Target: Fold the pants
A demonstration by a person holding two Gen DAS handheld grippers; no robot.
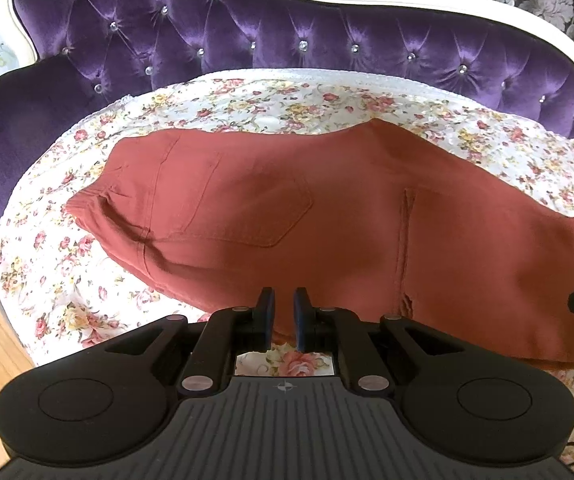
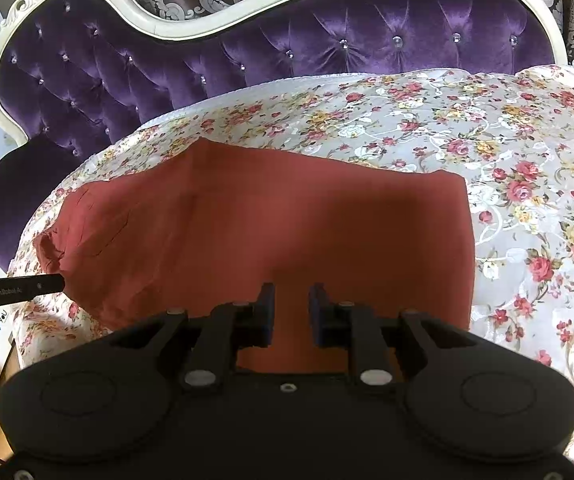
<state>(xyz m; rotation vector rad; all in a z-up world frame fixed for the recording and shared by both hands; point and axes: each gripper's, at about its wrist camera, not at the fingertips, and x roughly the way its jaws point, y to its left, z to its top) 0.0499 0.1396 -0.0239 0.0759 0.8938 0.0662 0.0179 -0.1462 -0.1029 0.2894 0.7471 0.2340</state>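
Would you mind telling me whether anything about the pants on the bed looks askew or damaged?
Nothing looks damaged. The pants lie folded on the floral cover, a little crooked: the waistband end bunches up, and a frayed spot shows on the near edge.

— Where does the left wrist view look from?
— Just above the near edge of the bed point(image 1: 87, 280), tilted down past its tool point(image 1: 283, 300) toward the purple headboard point(image 1: 247, 40), close over the waist end of the pants point(image 1: 327, 208).
— And the right wrist view?
— Same facing, set further right, over the folded end of the pants point(image 2: 287, 220). Both share the pants, floral bedcover point(image 2: 527, 160) and headboard.
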